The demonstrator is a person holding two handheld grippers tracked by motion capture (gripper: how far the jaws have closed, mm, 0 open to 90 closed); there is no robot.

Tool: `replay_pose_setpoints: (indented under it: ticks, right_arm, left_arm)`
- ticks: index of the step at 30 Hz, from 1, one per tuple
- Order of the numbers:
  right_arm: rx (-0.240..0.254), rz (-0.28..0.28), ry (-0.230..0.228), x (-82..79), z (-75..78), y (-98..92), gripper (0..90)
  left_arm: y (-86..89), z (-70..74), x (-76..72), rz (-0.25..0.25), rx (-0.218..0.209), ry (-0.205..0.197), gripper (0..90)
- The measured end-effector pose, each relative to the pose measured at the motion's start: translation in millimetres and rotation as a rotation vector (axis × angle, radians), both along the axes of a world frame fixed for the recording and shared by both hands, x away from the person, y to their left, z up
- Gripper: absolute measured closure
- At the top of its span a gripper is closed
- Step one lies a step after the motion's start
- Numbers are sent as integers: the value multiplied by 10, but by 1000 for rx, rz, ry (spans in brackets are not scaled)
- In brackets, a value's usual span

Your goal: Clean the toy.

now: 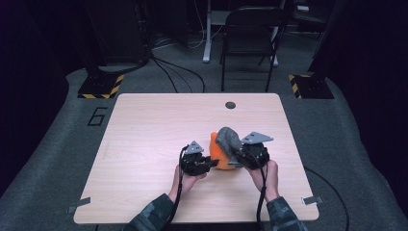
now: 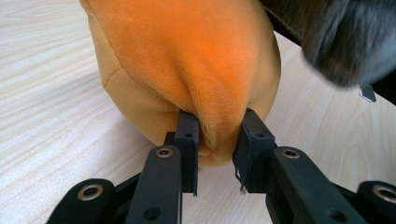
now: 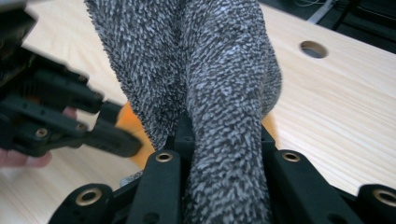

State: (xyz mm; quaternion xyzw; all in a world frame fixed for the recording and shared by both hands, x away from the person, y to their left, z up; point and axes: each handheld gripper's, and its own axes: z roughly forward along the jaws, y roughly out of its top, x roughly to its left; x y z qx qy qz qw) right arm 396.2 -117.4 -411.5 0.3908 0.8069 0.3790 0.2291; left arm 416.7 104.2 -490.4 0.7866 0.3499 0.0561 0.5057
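Observation:
An orange plush piece (image 1: 219, 153) lies on the wooden table (image 1: 154, 125), right of centre near the front. My left gripper (image 1: 208, 164) is shut on the near end of the orange plush (image 2: 187, 70); its two black jaws pinch a fold of the fabric. A grey fuzzy cloth (image 1: 229, 139) drapes over the orange plush on its right side. My right gripper (image 1: 239, 155) is shut on the grey cloth (image 3: 219, 93), which rises between its jaws. In the right gripper view my left gripper (image 3: 126, 140) reaches in from the left toward an orange patch.
A round cable hole (image 1: 230, 105) sits near the table's far edge. A folding chair (image 1: 250, 38) stands beyond the table, with floor stands and cables around it. Cables trail from both grippers off the front edge.

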Motion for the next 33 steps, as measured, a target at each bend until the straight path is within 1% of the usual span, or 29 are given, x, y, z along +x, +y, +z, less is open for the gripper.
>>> replay_pose_setpoints:
  ticks: [1, 2, 3, 6, 7, 8, 9, 11, 12, 13, 15, 17, 19, 20, 21, 23, 24, 27, 28, 29, 32, 33]
  right_arm:
    - [-29, 4, 0, 6, -38, 38, 724]
    - [-41, -2, 8, 15, -82, 63, 724]
    - [-43, -6, 16, 27, -122, 67, 724]
    - [-38, -6, 22, 52, -157, 34, 722]
    - [-34, -10, 35, 61, -154, 3, 721]
    - [-40, -10, 32, 65, -155, -8, 720]
    - [-38, -18, 31, 69, -160, -16, 719]
    - [-37, -14, 34, 83, -165, -44, 718]
    - [-29, -33, 46, 82, -166, -42, 718]
    - [-34, -21, 38, 96, -170, -66, 718]
    - [-31, -29, 40, 100, -175, -78, 718]
    - [-26, -41, 53, 119, -186, -124, 717]
    - [-29, -51, 57, 131, -197, -154, 717]
    - [-22, -54, 61, 137, -203, -164, 718]
    - [-23, -64, 63, 140, -207, -171, 718]
    - [-36, -58, 63, 156, -215, -205, 718]
    - [-33, -81, 68, 159, -226, -207, 718]
    - [-33, -96, 85, 194, -273, -270, 719]
    - [-34, -109, 91, 205, -289, -289, 719]
    - [-34, -109, 91, 205, -289, -289, 719]
    - [-32, -143, 122, 257, -381, -374, 719]
    - [-32, -143, 122, 257, -381, -374, 719]
  left_arm:
    - [-1, 0, -1, 0, 1, -2, 727]
    - [-3, 1, -1, -1, 6, -3, 727]
    - [-13, -2, -10, 6, 1, 9, 727]
    - [-20, -6, -11, 5, -3, 9, 725]
    - [-23, -2, -11, -1, 2, 2, 725]
    - [-24, -2, -12, -1, 2, 1, 725]
    - [-23, -3, -11, -1, 2, 2, 725]
    - [-22, -4, -12, 3, -3, 8, 725]
    - [-21, -5, -11, 3, -3, 7, 725]
    - [-21, -5, -11, 3, -4, 8, 725]
    - [-21, -4, -12, 2, -3, 9, 724]
    - [-19, -4, -10, 1, -2, 8, 725]
    - [-20, -3, -12, 1, -2, 11, 725]
    - [-22, -3, -13, 2, -4, 9, 725]
    - [-22, -3, -13, 2, -4, 9, 725]
    - [-18, -4, -8, 0, -2, 8, 725]
    - [-17, -5, -8, 2, -3, 9, 725]
    - [-18, -5, -9, 2, -3, 10, 725]
    - [-17, -5, -9, 2, -2, 10, 725]
    - [-17, -5, -9, 2, -2, 10, 725]
    - [-18, -5, -8, 0, -1, 7, 725]
    - [-18, -5, -8, 0, -1, 7, 725]
